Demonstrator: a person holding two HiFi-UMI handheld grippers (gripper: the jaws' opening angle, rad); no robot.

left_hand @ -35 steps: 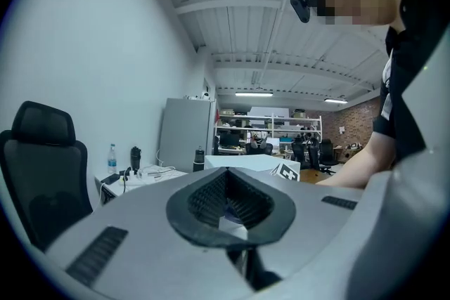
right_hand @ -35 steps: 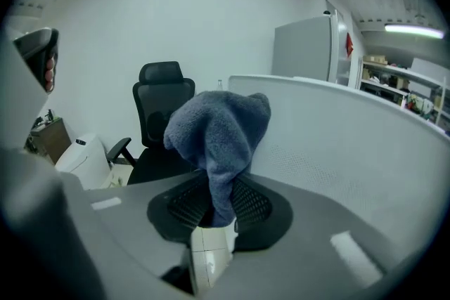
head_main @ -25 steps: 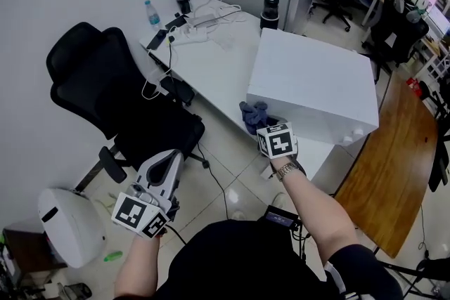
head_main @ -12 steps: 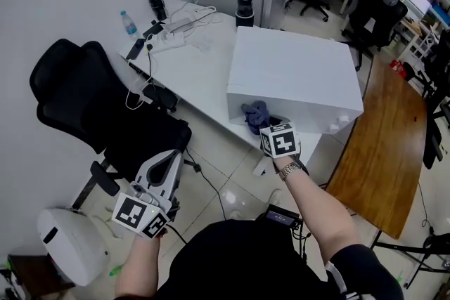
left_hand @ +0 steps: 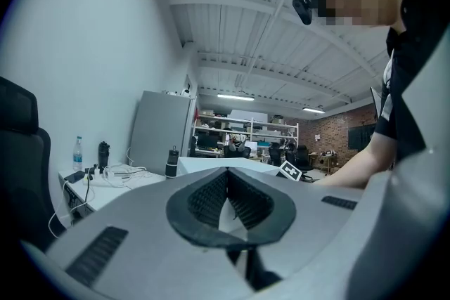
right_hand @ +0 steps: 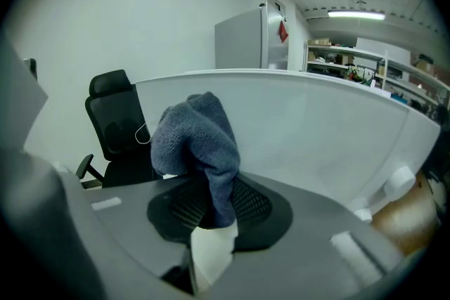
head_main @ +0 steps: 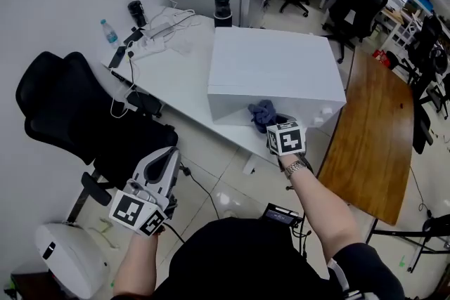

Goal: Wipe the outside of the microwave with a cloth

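Swept the blue cloth (head_main: 264,111), pinched in the right gripper (head_main: 273,126), rightward along the microwave (head_main: 274,67)'s front: mid-wipe, left gripper (head_main: 167,154) closed, empty.

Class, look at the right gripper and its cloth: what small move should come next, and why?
Probably sweep the blue cloth sideways along the front face of the microwave. The right gripper is shut on the cloth, which bunches just before that white face, low down, with bare face on both sides.
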